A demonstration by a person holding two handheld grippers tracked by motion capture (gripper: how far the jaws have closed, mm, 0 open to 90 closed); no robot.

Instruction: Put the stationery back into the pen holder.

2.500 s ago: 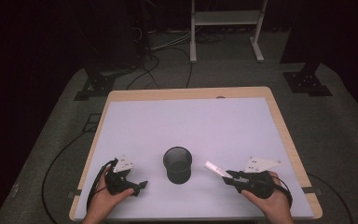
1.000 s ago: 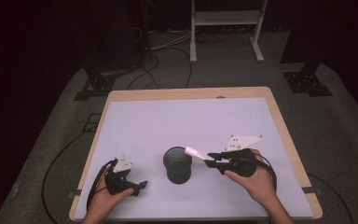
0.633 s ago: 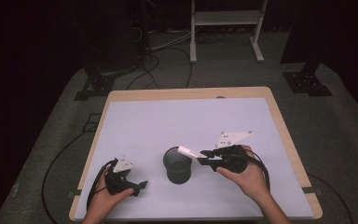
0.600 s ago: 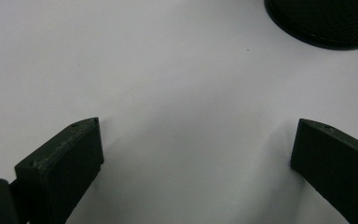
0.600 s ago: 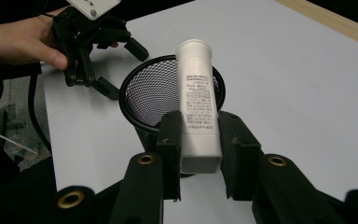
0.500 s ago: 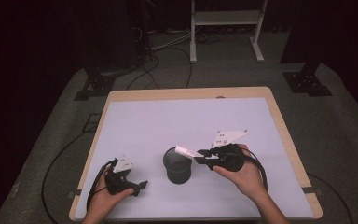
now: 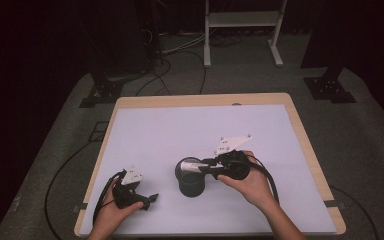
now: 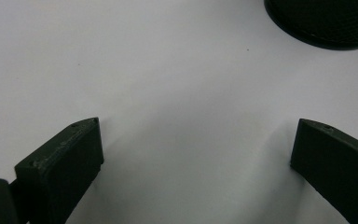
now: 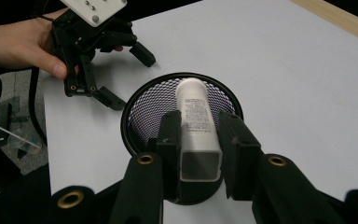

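A black mesh cup [image 7: 190, 179] stands upright near the table's front middle. My right gripper [image 7: 210, 165] is shut on a white tube [image 7: 192, 167] and holds it over the cup's mouth. In the right gripper view the white tube [image 9: 197, 125] points into the mesh cup [image 9: 142, 114], its rounded end above the opening, and the right gripper [image 9: 198, 140] clamps its flat end. My left gripper [image 7: 150, 199] rests on the table at the front left, open, with nothing between its jaws. The left gripper [image 8: 193, 154] view has bare table ahead and the cup's base [image 8: 324, 23] at the top right.
The white table top [image 7: 190, 125] has a wooden rim [image 7: 307, 150]. Cables trail from both grippers off the front edge. Dark floor, cables and a white stand [image 7: 242, 20] lie beyond the far side.
My right gripper has carried the white tube leftwards from the front right to above the mesh cup. The left gripper has stayed put.
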